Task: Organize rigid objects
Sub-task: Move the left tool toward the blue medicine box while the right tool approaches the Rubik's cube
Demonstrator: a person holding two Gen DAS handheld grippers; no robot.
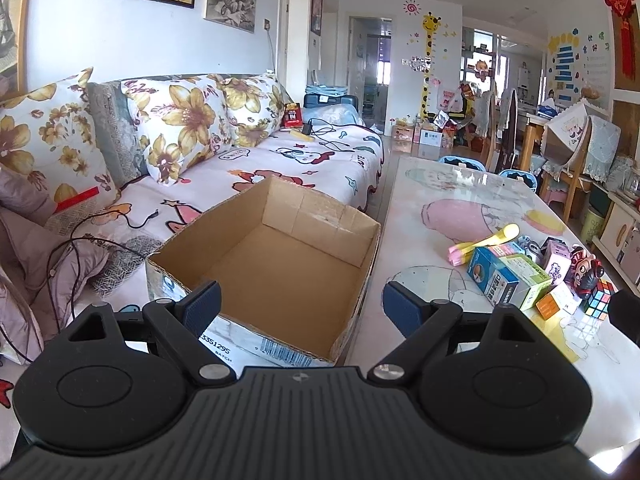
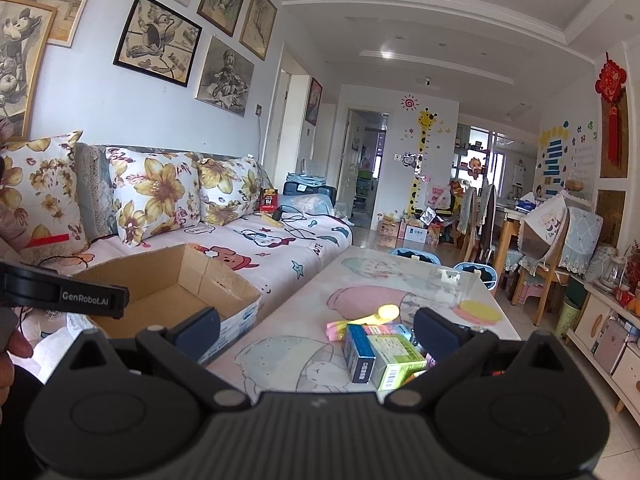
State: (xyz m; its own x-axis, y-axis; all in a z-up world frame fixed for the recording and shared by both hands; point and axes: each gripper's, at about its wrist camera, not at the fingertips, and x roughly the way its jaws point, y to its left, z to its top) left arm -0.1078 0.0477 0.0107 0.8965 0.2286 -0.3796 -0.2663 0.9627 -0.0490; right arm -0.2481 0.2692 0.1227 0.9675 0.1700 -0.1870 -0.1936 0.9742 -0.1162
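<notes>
An empty cardboard box (image 1: 280, 264) sits half on the sofa, half against the table, and my left gripper (image 1: 302, 306) hangs open over its near edge. To its right on the table lies a cluster: a blue carton (image 1: 491, 278), a green carton (image 1: 528, 280), a pink box (image 1: 557, 266), a cartoon figurine (image 1: 585, 274), a Rubik's cube (image 1: 599, 299) and a yellow spoon (image 1: 496, 238). In the right wrist view my right gripper (image 2: 316, 334) is open, just short of the blue carton (image 2: 358, 354) and green carton (image 2: 396, 360). The cardboard box (image 2: 168, 292) is to its left.
The glass-topped table (image 1: 460, 196) carries a cartoon print. A sofa (image 1: 280, 160) with floral pillows, a cable and a red packet runs along the left. Blue stools, chairs and a cabinet stand beyond the table. A hand (image 2: 12, 356) and the left gripper's body (image 2: 60, 294) show at far left.
</notes>
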